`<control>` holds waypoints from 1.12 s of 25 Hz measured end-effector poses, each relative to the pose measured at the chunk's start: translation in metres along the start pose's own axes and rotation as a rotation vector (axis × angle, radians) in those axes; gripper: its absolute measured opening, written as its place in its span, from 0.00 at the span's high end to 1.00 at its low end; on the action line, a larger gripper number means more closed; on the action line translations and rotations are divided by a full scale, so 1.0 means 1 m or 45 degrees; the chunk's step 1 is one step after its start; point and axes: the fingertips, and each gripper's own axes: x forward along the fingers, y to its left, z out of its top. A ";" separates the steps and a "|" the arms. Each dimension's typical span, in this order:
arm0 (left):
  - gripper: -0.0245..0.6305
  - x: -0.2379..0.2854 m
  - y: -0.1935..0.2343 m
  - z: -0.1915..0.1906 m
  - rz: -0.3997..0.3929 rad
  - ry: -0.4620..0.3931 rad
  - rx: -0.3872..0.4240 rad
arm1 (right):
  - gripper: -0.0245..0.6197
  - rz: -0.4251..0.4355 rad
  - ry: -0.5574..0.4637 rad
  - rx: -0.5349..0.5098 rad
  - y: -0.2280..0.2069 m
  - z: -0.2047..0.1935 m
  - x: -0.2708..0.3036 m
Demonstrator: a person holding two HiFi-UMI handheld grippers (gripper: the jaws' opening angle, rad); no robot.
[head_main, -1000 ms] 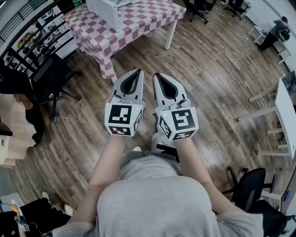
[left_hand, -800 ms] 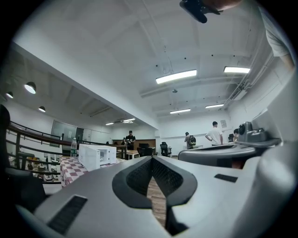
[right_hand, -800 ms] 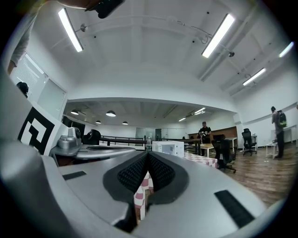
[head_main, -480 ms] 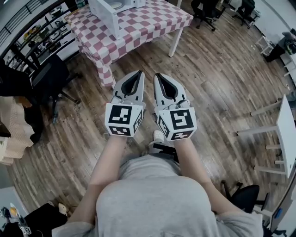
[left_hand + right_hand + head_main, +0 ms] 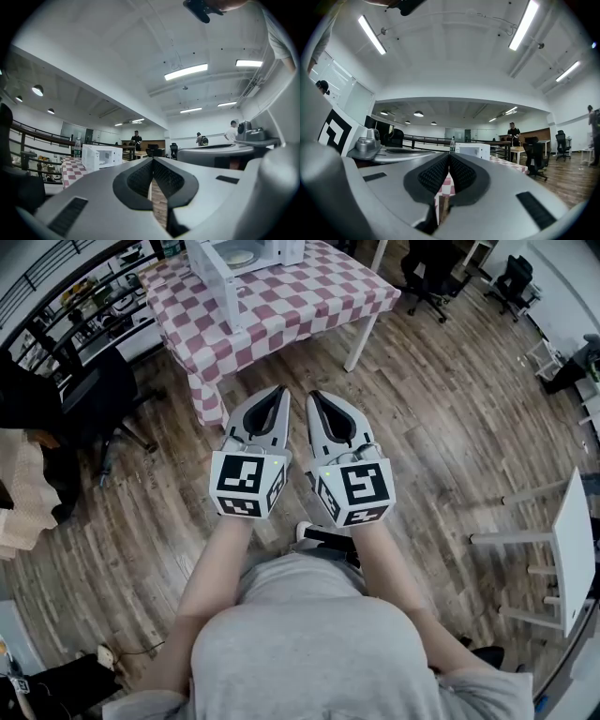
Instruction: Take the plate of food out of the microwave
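A white microwave [image 5: 234,261] stands on the table with the red-checked cloth [image 5: 291,306] at the top of the head view. Its door hangs open, and a pale plate [image 5: 240,256] shows inside. My left gripper [image 5: 277,393] and right gripper [image 5: 315,397] are held side by side over the wooden floor, well short of the table. Both are shut with nothing between the jaws and point level towards it. The microwave [image 5: 101,156] shows small and far off in the left gripper view, and the microwave [image 5: 472,151] likewise in the right gripper view.
A black office chair [image 5: 98,395] stands left of the table, and more chairs [image 5: 436,277] stand beyond its right end. A white table [image 5: 574,549] is at the right. A water bottle [image 5: 77,146] stands near the microwave. People [image 5: 136,139] stand far back in the room.
The checked table and microwave have come nearer and lower in the head view as the person walks towards them. Both grippers keep the same shut pose side by side.
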 end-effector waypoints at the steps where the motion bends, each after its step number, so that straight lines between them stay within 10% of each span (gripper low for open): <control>1: 0.96 0.006 -0.001 0.000 0.010 -0.002 0.002 | 0.92 0.012 0.002 -0.002 -0.006 0.000 0.003; 28: 0.96 0.103 0.016 -0.007 0.121 -0.006 0.018 | 0.92 0.126 0.022 0.030 -0.079 -0.020 0.072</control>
